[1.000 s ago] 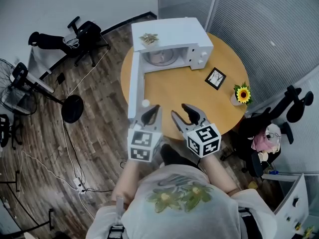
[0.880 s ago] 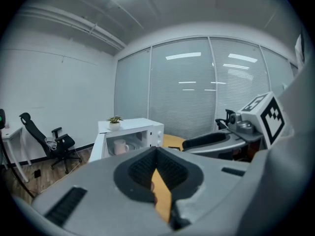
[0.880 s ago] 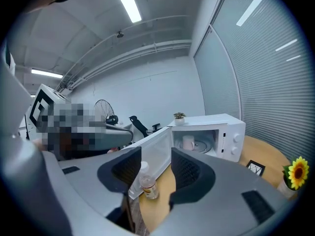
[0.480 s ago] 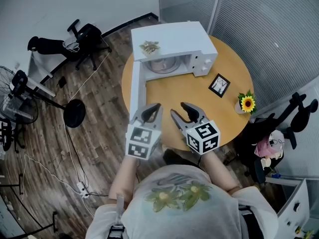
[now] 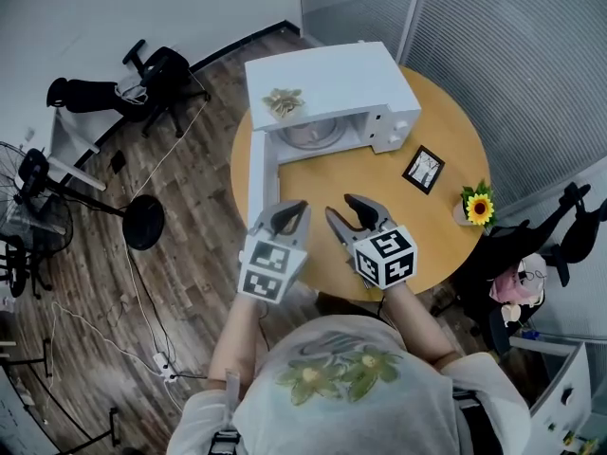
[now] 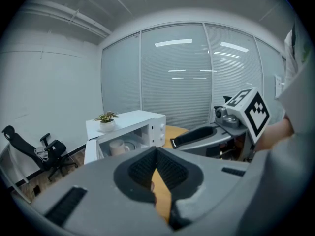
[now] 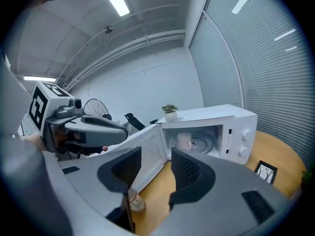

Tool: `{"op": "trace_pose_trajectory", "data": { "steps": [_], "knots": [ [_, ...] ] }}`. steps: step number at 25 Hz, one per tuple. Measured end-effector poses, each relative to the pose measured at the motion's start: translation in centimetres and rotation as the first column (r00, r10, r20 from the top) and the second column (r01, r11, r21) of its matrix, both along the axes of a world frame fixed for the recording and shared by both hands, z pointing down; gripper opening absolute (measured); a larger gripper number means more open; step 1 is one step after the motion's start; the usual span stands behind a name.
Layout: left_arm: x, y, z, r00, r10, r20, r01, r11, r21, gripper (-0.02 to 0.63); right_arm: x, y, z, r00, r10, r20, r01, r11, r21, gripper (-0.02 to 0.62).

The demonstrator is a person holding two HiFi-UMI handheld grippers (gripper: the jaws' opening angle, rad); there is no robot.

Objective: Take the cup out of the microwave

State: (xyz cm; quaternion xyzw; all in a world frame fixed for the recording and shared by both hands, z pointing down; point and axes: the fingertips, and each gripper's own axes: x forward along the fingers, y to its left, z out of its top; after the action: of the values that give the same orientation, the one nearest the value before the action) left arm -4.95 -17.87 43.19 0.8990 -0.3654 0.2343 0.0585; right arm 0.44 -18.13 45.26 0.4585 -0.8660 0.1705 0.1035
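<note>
The white microwave stands at the far side of the round wooden table, its door swung wide open to the left. A pale cup stands inside on the turntable, and the left gripper view also shows this cup. Both grippers hover side by side over the table's near edge, well short of the microwave. My left gripper has its pads together and empty. My right gripper is open, with nothing between its pads.
A small potted plant sits on top of the microwave. A framed picture and a sunflower pot stand on the table's right side. A small bottle stands by the open door. Office chairs and a fan stand on the floor to the left.
Both grippers keep the same pose and spacing. The head view has drifted a little, so the microwave and table sit slightly differently in the picture.
</note>
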Motion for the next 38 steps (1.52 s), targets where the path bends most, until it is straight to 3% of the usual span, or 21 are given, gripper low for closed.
{"op": "trace_pose_trajectory", "data": {
  "steps": [9, 13, 24, 34, 38],
  "knots": [
    [-0.5, -3.1, 2.0, 1.0, -0.017, 0.018, 0.017, 0.999, -0.037, 0.003, 0.5, -4.5, 2.4, 0.999, -0.009, -0.04, 0.007, 0.999, -0.043, 0.183],
    [-0.2, -4.2, 2.1, 1.0, -0.01, 0.022, 0.01, 1.0, -0.016, 0.003, 0.4, -6.7, 3.1, 0.998, -0.03, -0.058, 0.027, 0.998, -0.054, 0.183],
    [0.3, -7.3, 1.4, 0.999, -0.013, -0.041, 0.014, 1.0, 0.008, 0.003, -0.3, -13.5, 5.5, 0.987, -0.083, -0.134, 0.075, 0.995, -0.069, 0.183],
    [1.0, -7.4, 2.0, 1.0, 0.024, 0.002, -0.024, 1.0, 0.006, 0.003, 0.0, -20.3, 9.7, 0.977, -0.083, -0.198, 0.062, 0.992, -0.111, 0.183],
    [1.2, -7.2, 2.1, 0.999, 0.037, -0.022, -0.037, 0.999, -0.034, 0.003, -0.2, -22.3, 11.3, 0.969, -0.095, -0.23, 0.066, 0.99, -0.128, 0.183]
  ]
}}
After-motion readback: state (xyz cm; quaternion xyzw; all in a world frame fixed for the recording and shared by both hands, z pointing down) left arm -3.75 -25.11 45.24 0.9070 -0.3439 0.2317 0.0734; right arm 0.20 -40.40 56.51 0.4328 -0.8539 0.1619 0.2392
